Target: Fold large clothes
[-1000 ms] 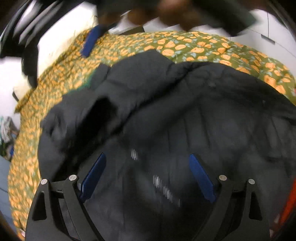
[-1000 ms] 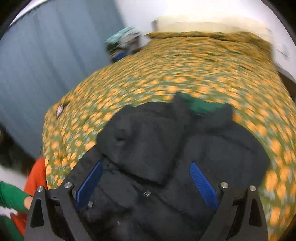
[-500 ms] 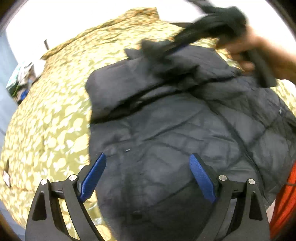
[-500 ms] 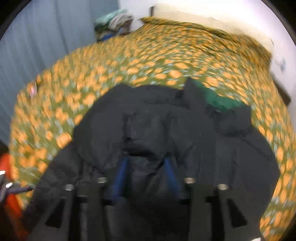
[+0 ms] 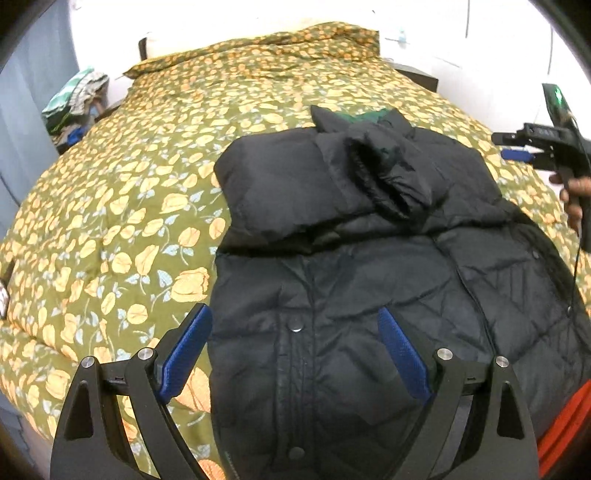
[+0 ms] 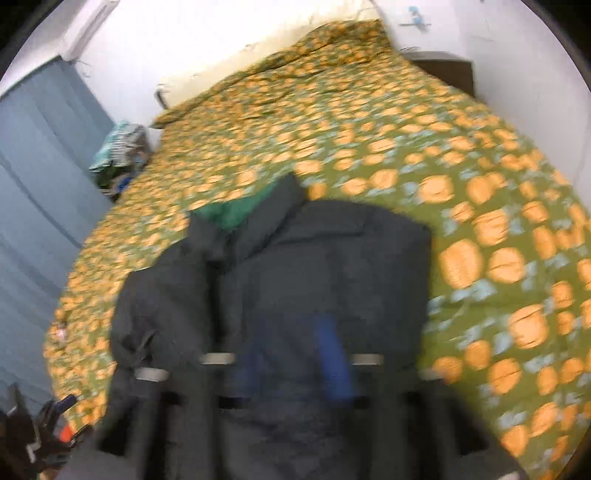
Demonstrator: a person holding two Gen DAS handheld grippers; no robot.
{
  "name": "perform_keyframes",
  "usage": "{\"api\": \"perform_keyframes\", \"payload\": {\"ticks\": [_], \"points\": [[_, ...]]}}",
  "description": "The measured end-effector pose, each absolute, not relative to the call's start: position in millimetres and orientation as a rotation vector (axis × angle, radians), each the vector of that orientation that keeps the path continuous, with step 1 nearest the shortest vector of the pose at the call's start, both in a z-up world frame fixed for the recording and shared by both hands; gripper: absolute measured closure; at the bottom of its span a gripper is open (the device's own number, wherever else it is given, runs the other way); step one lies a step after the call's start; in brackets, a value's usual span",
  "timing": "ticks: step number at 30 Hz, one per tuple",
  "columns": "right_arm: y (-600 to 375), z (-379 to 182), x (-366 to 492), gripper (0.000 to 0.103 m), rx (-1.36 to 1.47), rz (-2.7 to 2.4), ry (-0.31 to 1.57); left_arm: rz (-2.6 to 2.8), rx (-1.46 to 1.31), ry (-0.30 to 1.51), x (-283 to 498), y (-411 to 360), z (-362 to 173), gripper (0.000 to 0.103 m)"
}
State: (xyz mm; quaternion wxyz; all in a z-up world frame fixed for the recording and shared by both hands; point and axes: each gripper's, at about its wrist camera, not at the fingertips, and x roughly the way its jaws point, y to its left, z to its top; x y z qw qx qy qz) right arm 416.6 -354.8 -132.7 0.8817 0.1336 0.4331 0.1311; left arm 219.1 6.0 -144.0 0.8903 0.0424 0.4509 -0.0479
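While the black puffer jacket [image 5: 354,280] lies flat on the bed [image 5: 122,206], its hem sits at the near edge and its collar [image 5: 369,122] points toward the head of the bed.

Jacket: quilted, snap-front placket running up the middle, one snap [image 5: 296,325] plainly visible. Green lining [image 5: 364,117] shows inside the collar. Left sleeve [image 5: 288,192] folded across the chest; the other sleeve [image 5: 388,173] lies over it, cuff resting near the jacket's middle. Right-wrist view, heavily blurred, shows the same jacket [image 6: 295,295] and green lining [image 6: 236,212].

Bed: covered by an olive bedspread printed with orange flowers and pale blue leaves, reaching to the head of the bed against a white wall [image 5: 221,22].

Left tool [image 5: 295,350]: jaws spread wide, blue pads [image 5: 184,350] apart, hovering over the jacket's lower front, holding nothing; the left pad is over the bedspread just beside the jacket's edge.

Right tool [image 5: 517,154]: seen from the left wrist beyond the jacket's right shoulder, off the fabric, held by a hand [image 5: 572,199]. From its own camera the right tool [image 6: 291,362] is motion-blurred; the blue pads look close together, but whether they meet cannot be told.

Other: pile of clothes [image 5: 74,99] off the far left corner of the bed; grey-blue curtain [image 6: 40,184] along the left side; dark nightstand [image 6: 443,70] by the far right corner.
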Motion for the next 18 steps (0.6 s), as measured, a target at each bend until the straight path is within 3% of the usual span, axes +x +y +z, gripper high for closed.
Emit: {"api": "perform_keyframes", "payload": {"ticks": [7,15,17,18], "points": [[-220,-142,390,0.04,-0.006,0.518,0.876,-0.064,0.061,0.955,220,18,-151,0.011],[-122,-183,412,0.04,-0.054,0.409,0.872,-0.044,-0.015,0.958,219,30,-153,0.011],[-121,-190,415,0.052,-0.068,0.361,0.862,-0.035,-0.036,0.965,218,36,-156,0.011],[-123,-191,416,0.075,-0.061,0.358,0.86,-0.032,-0.042,0.967,218,39,-157,0.011]]}}
